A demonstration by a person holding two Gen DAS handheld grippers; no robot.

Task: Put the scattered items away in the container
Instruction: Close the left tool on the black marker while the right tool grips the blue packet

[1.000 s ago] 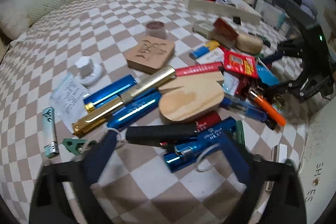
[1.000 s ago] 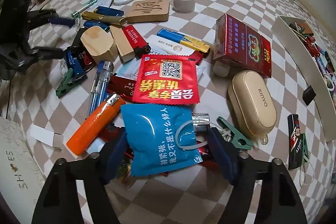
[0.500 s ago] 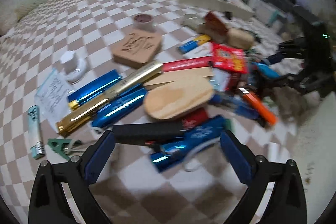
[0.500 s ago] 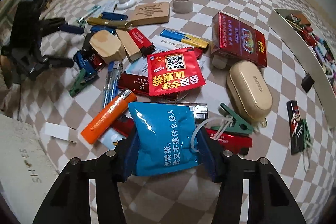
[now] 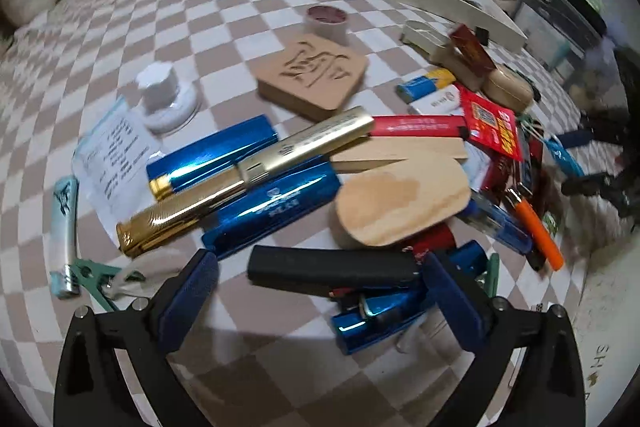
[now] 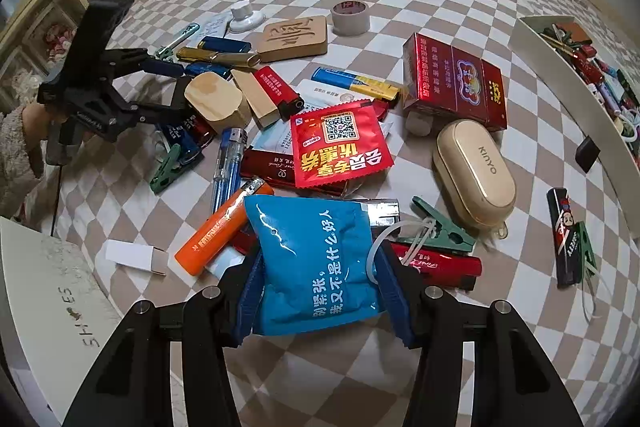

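Both tongs pitch steeply down over the checkered bed. Our right tongs (image 6: 320, 279) pinch the blue sachet (image 6: 312, 259) at the pile's near edge, its foil puckered between the pads. Our left tongs (image 5: 320, 287) gape wide around a black lighter (image 5: 332, 265), not gripping. The white container (image 6: 560, 83) lies well apart.

Gold case (image 6: 475, 173): "KUNYO"; white box (image 6: 48, 291): "SHOES".
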